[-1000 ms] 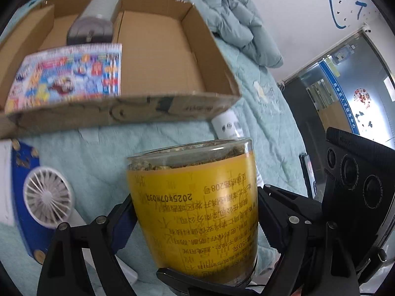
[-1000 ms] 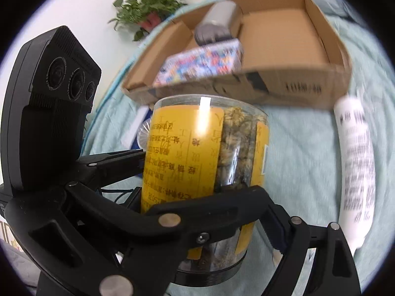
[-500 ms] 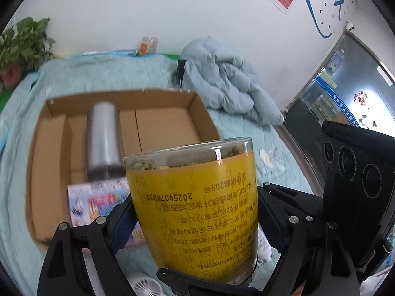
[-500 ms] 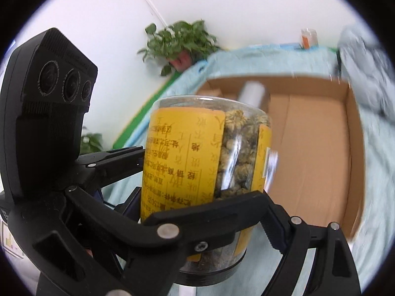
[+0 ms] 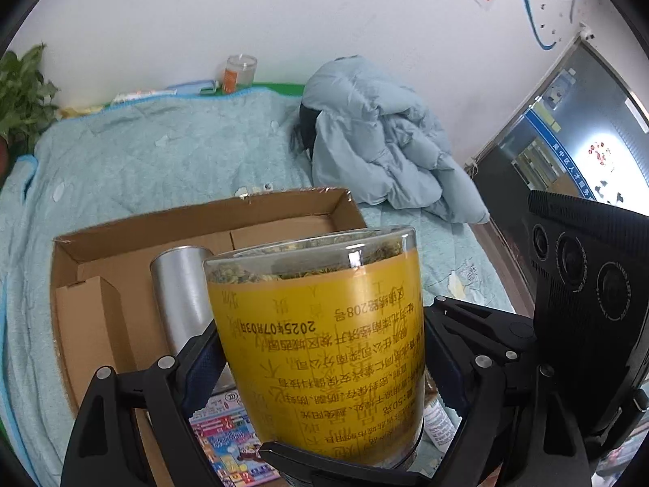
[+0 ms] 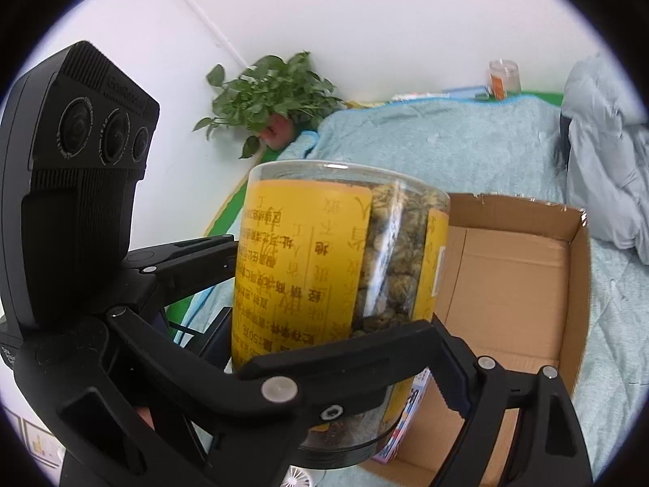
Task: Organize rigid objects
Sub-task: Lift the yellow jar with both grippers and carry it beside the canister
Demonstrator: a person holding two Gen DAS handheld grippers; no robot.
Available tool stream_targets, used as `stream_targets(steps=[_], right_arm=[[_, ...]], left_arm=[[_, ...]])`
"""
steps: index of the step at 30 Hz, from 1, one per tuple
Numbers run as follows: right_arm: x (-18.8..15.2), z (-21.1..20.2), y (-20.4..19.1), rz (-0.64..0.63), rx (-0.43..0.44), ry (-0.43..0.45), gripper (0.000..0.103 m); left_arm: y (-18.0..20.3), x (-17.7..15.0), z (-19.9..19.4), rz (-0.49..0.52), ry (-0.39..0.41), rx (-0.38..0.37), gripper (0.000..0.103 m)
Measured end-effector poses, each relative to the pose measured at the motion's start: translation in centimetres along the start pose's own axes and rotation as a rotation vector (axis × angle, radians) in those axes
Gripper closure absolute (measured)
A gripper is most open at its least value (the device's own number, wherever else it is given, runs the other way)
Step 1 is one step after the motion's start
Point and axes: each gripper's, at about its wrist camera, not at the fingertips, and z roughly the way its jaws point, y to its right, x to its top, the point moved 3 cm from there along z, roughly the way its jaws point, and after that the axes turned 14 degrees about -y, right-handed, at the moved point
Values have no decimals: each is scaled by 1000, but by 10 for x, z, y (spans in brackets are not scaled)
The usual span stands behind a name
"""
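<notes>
Transport step: both grippers, left and right, jaws clenched on chrysanthemum tea jar, above cardboard box. Next: lower into box's bare right half.

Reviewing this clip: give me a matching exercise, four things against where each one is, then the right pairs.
Things:
1. yellow-label jar
2. silver cylinder
3. blue jacket
4. potted plant

Places:
A. lying in the cardboard box
B. heaped on the blanket beyond the box
C. held between both grippers' fingers
D. by the wall at the blanket's corner

Pairs: 1-C, 2-A, 3-B, 4-D
</notes>
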Motion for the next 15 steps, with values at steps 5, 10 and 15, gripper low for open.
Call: stream_targets(steps=[5, 10, 15], right_arm=[[6, 40, 36, 53, 31, -61, 16], [7, 74, 69, 116, 58, -116, 16], [4, 94, 85, 142, 72, -164, 16]], left_arm=[[-30, 10, 64, -45, -76, -18, 18], [-53, 14, 119, -102, -154, -48, 17], [-63, 12, 150, -129, -211, -52, 17]])
